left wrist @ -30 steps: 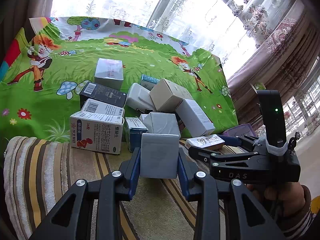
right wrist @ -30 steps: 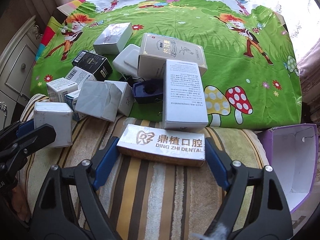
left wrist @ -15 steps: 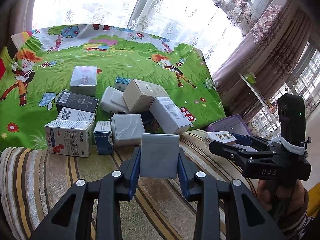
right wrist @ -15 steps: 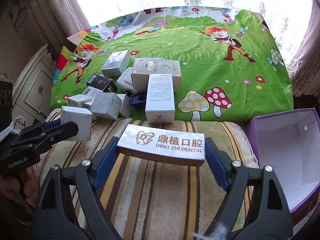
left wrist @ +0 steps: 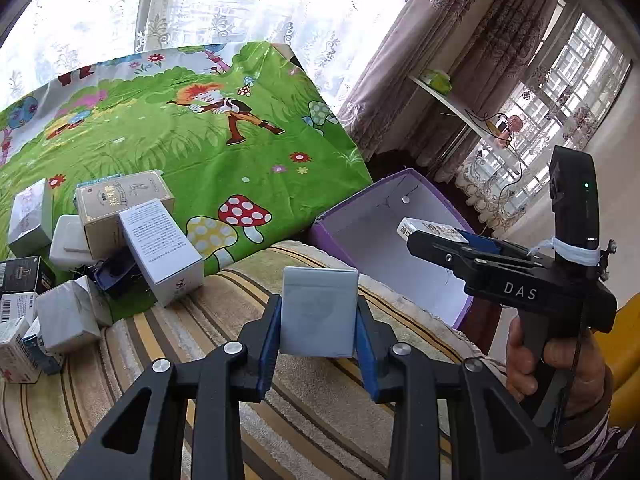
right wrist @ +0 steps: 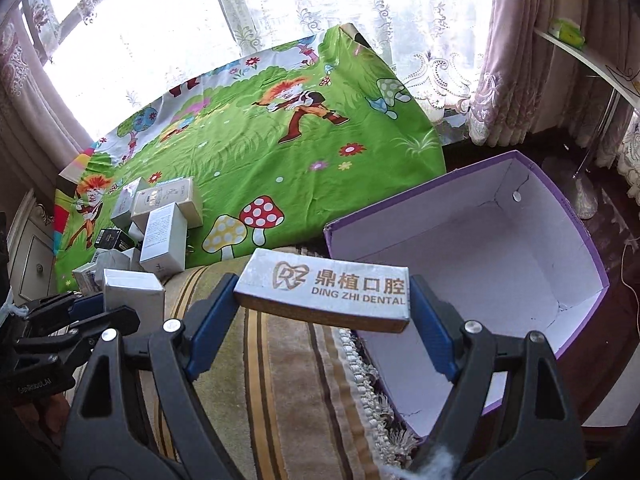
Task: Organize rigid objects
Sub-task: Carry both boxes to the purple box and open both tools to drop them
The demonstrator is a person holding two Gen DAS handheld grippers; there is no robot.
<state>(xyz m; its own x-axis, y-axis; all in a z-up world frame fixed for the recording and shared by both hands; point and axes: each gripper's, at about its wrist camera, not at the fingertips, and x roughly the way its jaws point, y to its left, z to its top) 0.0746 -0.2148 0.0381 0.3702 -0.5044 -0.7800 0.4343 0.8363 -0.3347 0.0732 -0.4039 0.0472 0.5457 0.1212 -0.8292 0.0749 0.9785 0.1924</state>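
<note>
From the left wrist, the left gripper (left wrist: 318, 316) pinches a small grey box (left wrist: 319, 310) upright above the striped towel (left wrist: 320, 396), seemingly bound for the open purple box (left wrist: 394, 236) at the right. From the right wrist, the right gripper (right wrist: 320, 304) clamps the long dental box (right wrist: 326, 290) by its ends, level beside that container's rim; whether it has cleared the rim is hard to tell. The other cartons (right wrist: 160, 232) lie heaped on the green cloth (right wrist: 280, 140).

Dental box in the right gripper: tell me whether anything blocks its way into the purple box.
Nothing visible does. The right gripper holds the dental box right beside the near rim of the purple box, whose white inside looks empty. The left gripper with its grey box is off to the side, not between them.
</note>
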